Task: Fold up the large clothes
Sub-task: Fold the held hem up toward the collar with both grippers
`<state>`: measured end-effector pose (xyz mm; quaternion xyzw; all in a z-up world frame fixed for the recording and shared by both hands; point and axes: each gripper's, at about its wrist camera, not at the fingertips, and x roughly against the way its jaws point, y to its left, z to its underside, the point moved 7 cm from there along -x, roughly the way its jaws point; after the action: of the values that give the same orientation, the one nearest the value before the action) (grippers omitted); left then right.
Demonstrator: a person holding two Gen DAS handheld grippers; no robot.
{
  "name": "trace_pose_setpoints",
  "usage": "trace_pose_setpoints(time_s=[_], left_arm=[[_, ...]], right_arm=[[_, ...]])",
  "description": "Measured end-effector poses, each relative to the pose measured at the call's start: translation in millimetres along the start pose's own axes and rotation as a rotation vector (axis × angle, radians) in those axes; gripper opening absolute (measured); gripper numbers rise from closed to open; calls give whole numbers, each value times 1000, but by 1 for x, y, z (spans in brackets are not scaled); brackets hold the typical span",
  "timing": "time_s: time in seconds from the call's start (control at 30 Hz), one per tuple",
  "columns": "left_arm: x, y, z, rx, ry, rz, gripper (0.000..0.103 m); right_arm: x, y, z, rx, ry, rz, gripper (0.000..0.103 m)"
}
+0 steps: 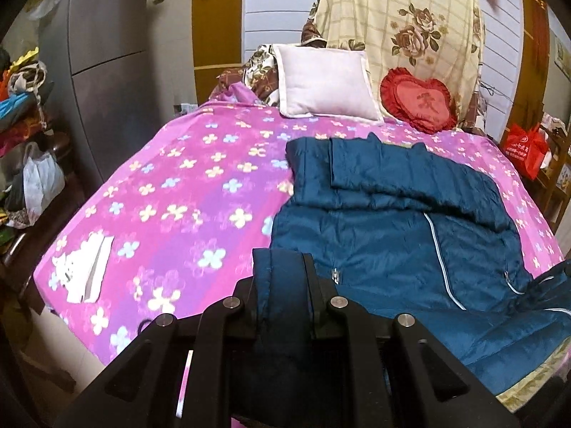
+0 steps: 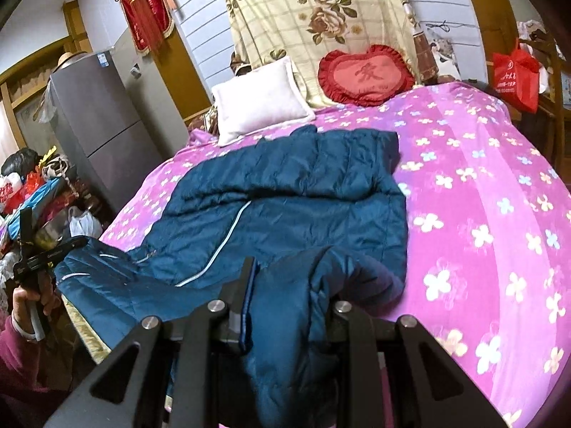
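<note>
While the bed (image 1: 171,192) is serving as the folding surface | quilted, puffy blue jacket (image 1: 378,221) is lying across its flowered pink sheet, sleeves folded in, near hem raised for a lengthwise fold | left gripper (image 1: 282,274) is clenching one hem corner | right gripper (image 2: 289,281) is clamping the other.

I am in a home bedroom. A bed (image 1: 185,185) with a pink flowered sheet fills my view, and at its far end a white pillow (image 1: 326,82) and a red heart-shaped cushion (image 1: 417,101) lean against a floral quilt (image 1: 403,10). A grey fridge (image 1: 103,46) stands far left, with heaped clothes and bags (image 1: 25,114) beside it, and a red banner (image 2: 144,10) hangs on the wall.
</note>
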<state>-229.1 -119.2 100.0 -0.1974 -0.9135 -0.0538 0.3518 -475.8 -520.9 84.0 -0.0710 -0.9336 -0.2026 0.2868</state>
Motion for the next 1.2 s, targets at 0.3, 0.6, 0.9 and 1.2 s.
trace_pose_setpoints(time_s=[0.3,0.6,0.9,1.2], left_arm=[[-17,-14,-38,-39,-48,-29,0],[-57,-28,-87,-69,-57,-57,0],[-132,-34,-138,-37,-38,-103,0],[-220,-30,-164,68,16,-65,0]], right_arm=[[-17,-6,-32,14,-18,29,25],[-58,-23,-74,8,-11,84,25],[-126,-47,-138,-19,-5,157,25],[-213,-80,-190,-55,33,214,25]])
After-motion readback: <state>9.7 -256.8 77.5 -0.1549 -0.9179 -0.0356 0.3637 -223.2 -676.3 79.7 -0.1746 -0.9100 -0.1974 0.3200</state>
